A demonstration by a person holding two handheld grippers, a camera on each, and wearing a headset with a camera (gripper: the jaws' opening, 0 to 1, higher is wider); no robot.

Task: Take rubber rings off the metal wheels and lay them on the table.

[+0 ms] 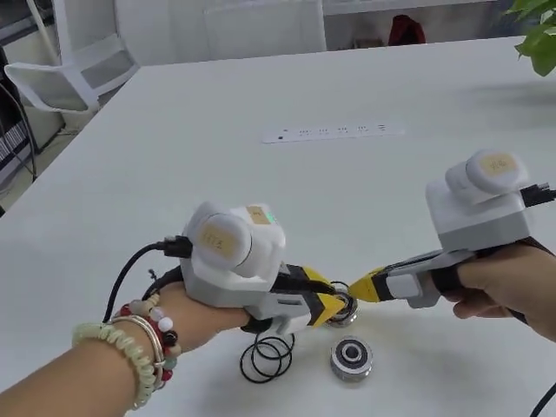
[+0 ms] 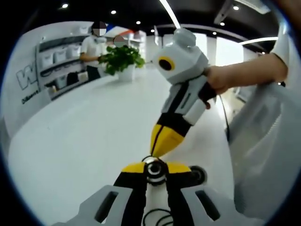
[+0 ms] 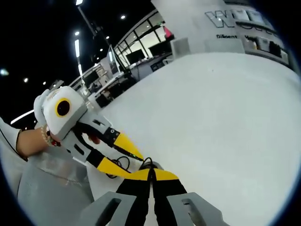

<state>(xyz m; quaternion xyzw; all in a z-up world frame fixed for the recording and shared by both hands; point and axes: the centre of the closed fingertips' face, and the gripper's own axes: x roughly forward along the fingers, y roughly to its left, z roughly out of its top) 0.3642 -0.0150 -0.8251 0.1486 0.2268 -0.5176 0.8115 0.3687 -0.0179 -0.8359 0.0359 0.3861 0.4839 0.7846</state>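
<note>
— Where are you working?

— At a wide white table (image 1: 261, 191), with a power strip (image 1: 333, 132) further back and a leafy plant (image 1: 539, 35) at the far corner.

— And the wheel?

— My left gripper (image 1: 334, 306) is clamped on a metal wheel (image 2: 155, 172), with the yellow jaw tips on either side of its rim, lifted just off the table. My right gripper (image 1: 358, 291) meets it tip to tip. Its jaws are pressed together, and they seem to be pinching a rubber ring (image 3: 147, 163), a thin black loop at the wheel's edge.

— How will it handle?

— The wheel looks dense, hard and smooth, so I expect it to twist in my grip unless I hold it across the rim. The ring looks light, soft and stretchy, and thin enough to slip or snap back. I'd take it by a raised bit of loop and peel it sideways.

— What else is there?

— A second wheel (image 1: 352, 358) lies flat on the table, just beside a loose pile of rings (image 1: 268, 356).

— Any writing?

— The wall lettering (image 3: 225, 19) starts with a big "W", but the smaller line under it is too blurred to read. The round labels on the grippers are unreadable too.
</note>
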